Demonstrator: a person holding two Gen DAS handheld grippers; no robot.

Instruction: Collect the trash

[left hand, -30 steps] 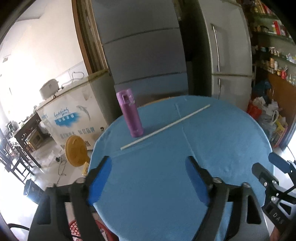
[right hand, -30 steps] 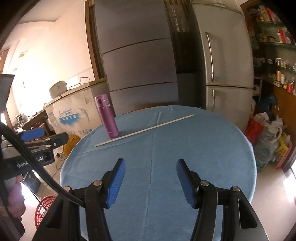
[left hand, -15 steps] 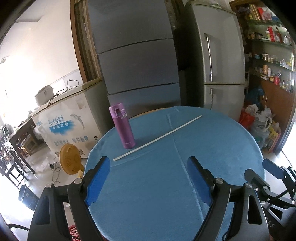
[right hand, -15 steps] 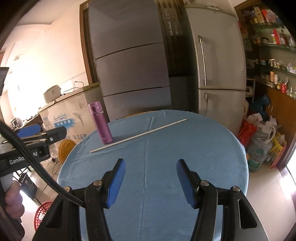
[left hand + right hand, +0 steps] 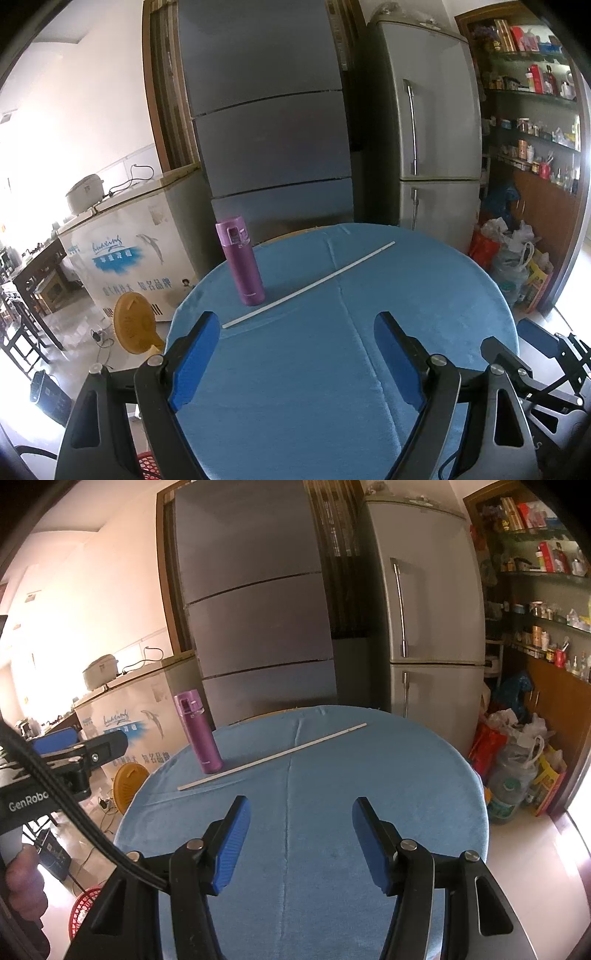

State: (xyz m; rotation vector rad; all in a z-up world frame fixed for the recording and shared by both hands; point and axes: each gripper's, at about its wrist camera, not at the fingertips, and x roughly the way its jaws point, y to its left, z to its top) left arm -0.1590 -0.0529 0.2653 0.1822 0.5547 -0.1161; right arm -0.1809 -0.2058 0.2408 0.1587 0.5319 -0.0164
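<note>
Two claws are mine, and both hang spread wide with nothing between their blue pads: my left claw (image 5: pixel 297 356) and my right claw (image 5: pixel 301 843) hover over the near part of the round desk (image 5: pixel 424 295) with its blue cloth. One long, thin white stick (image 5: pixel 308 285) lies flat on the cloth, straight and pale, running slantwise from near left to far right. Its near end lies just beside the foot of a purple flask (image 5: pixel 242 260), which stands upright towards the desk's far left edge. Down to the left a red basket (image 5: pixel 83 910) sits on the floor.
</note>
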